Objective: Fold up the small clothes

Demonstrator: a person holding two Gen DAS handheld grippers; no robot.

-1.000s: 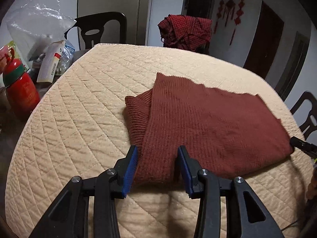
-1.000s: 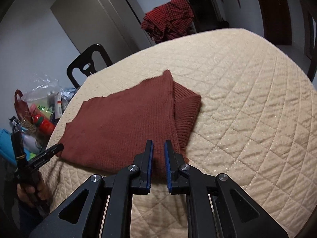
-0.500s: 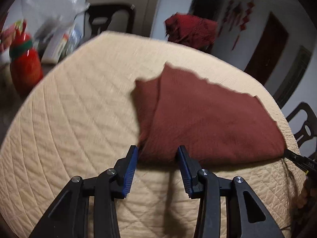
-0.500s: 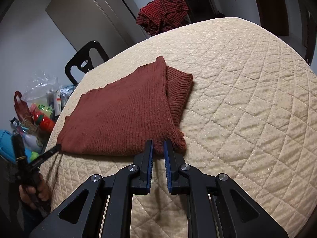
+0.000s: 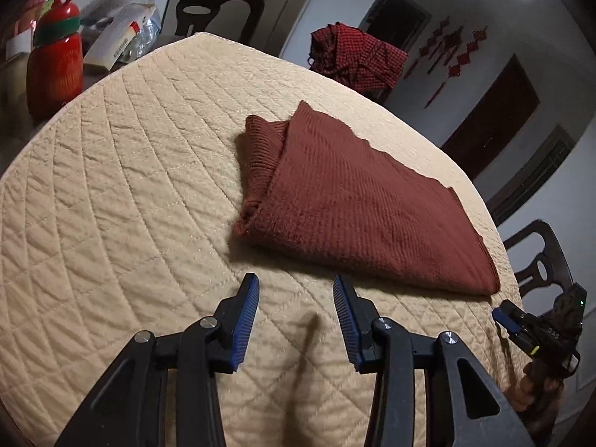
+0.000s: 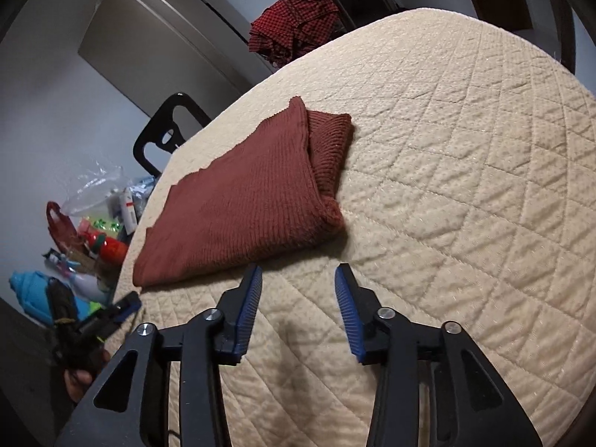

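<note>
A: From the left wrist, where do things stand?

B: The left gripper point(image 5: 296, 294) hangs with its blue-padded fingers point(image 5: 246, 320) apart and nothing between them. The rust-red knit garment point(image 5: 357, 201) lies folded just ahead of the fingertips, not touching them; its ribbed edge pokes out on the far left side of the fold. The right gripper point(image 5: 521, 326) shows low to the right of the fingers, near the garment's right corner.

A: And from the right wrist?

B: The right gripper point(image 6: 298, 290) is also spread and empty. The garment point(image 6: 246, 205) sits ahead and to the left of its fingers, with its near edge just beyond the left fingertip.

A: How would you do the next fold well?

B: I judge it needs one more fold or a tidy-up. Pinch both layers at the near corners, lift together, and lay the cloth over so the ribbed part ends up covered.

A: The surroundings?

B: A beige quilted table cover point(image 5: 123, 193) with a diamond pattern, soft enough to snag fingertips. Past the far edge there's a red checked cloth point(image 5: 355, 56) on a chair, and a red bottle point(image 5: 56, 63) to the far left.
</note>
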